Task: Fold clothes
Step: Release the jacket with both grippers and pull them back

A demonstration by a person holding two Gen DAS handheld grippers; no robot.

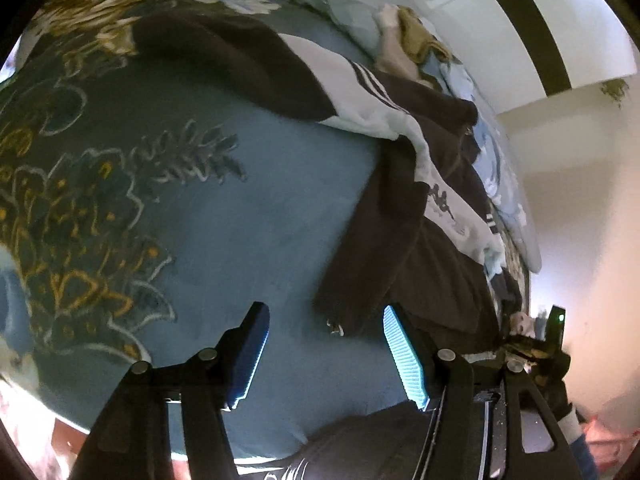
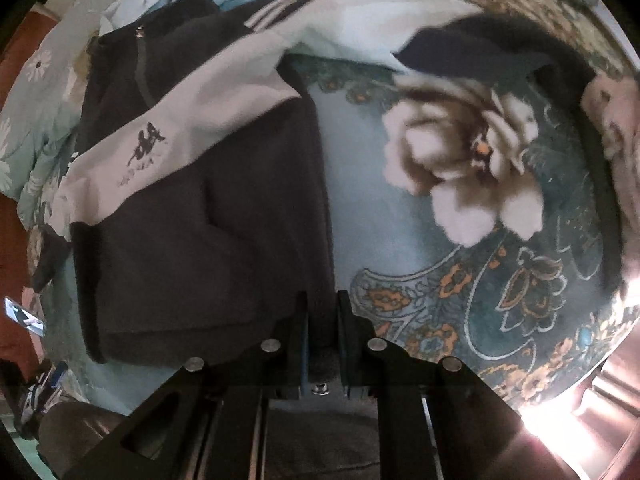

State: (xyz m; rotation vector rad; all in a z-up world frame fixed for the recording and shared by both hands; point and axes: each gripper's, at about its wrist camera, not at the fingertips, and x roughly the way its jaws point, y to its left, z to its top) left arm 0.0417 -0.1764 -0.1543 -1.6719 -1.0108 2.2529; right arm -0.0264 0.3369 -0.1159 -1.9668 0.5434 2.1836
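Observation:
A dark brown and white zip jacket [image 2: 192, 184] lies on a blue floral bedspread [image 2: 400, 248]. Its white sleeve with a dark logo [image 2: 144, 148] crosses the body. My right gripper [image 2: 322, 300] is shut on the jacket's bottom right hem, with dark fabric between the fingers. In the left wrist view the same jacket [image 1: 384, 240] lies to the right, its white sleeve [image 1: 360, 96] stretched across. My left gripper [image 1: 324, 320] is open and empty, just above the bedspread [image 1: 240, 220], with the jacket's lower corner close to its right finger [image 1: 404, 356].
A light blue floral duvet [image 1: 504, 184] is bunched behind the jacket, with a beige cloth [image 1: 420, 36] on it. A white wall [image 1: 580, 200] rises beyond the bed. A phone [image 2: 24, 316] lies at the left edge. The bed's edge runs along the bottom of both views.

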